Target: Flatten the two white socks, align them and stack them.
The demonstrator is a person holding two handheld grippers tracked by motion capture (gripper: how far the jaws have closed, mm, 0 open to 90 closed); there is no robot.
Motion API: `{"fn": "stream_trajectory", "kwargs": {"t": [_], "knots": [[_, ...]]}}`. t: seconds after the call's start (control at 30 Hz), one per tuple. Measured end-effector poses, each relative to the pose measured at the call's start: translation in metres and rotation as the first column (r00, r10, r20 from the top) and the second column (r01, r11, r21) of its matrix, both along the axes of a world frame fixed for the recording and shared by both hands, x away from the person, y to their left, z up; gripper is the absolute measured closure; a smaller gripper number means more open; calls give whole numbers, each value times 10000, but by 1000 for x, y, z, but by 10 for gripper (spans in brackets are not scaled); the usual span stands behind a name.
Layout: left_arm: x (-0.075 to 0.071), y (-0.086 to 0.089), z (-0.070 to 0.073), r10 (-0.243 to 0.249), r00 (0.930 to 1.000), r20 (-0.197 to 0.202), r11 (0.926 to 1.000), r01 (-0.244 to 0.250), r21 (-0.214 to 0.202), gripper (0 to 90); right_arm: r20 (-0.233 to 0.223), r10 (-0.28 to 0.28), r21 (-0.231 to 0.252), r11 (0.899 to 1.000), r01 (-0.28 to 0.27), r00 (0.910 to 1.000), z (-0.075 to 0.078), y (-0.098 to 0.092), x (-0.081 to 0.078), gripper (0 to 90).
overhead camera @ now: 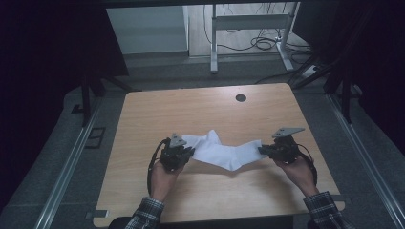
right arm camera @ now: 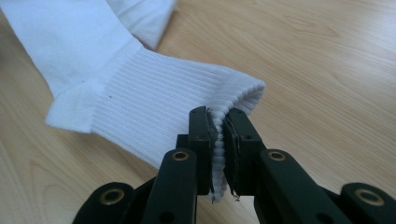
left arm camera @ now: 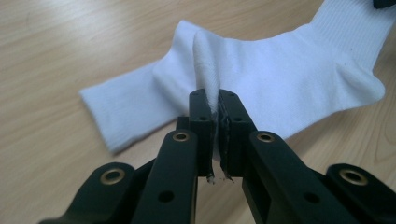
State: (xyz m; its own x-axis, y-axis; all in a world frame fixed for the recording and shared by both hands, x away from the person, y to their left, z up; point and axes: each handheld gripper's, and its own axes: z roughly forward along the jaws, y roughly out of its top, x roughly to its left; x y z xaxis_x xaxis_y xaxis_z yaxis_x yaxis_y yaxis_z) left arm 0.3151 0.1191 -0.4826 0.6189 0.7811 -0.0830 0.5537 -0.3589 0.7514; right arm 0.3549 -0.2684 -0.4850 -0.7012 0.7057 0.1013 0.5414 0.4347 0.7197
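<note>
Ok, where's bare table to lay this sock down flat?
Bare wood lies between the sock and the round hole, and along the near edge. The middle strip is crowded: left claw, sock, right claw.

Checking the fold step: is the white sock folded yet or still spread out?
Spread out. The white sock lies stretched between the left tool and right tool, each clamped on one end.

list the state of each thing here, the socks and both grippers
top sock: stretched between the two grippers, toe end pinched, ribbed cuff pinched
second sock: flat on the table, partly under the top sock
left gripper: shut on the toe end
right gripper: shut on the ribbed cuff
table: level, bare wood
</note>
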Motion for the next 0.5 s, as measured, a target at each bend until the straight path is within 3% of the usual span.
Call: {"fn": "stream_trajectory", "kwargs": {"t": [0.27, 0.5], "knots": [[-31, 24, -13, 232, 9995, -200, 9995, -237, -212, 852, -36, 655, -207, 9976, -656, 9978, -3, 26, -8, 805], [-38, 29, -29, 444, 9979, -478, 9990, -440, 90, 849, -285, 925, -410, 9948, -936, 9953, -13, 37, -9, 801]]}}
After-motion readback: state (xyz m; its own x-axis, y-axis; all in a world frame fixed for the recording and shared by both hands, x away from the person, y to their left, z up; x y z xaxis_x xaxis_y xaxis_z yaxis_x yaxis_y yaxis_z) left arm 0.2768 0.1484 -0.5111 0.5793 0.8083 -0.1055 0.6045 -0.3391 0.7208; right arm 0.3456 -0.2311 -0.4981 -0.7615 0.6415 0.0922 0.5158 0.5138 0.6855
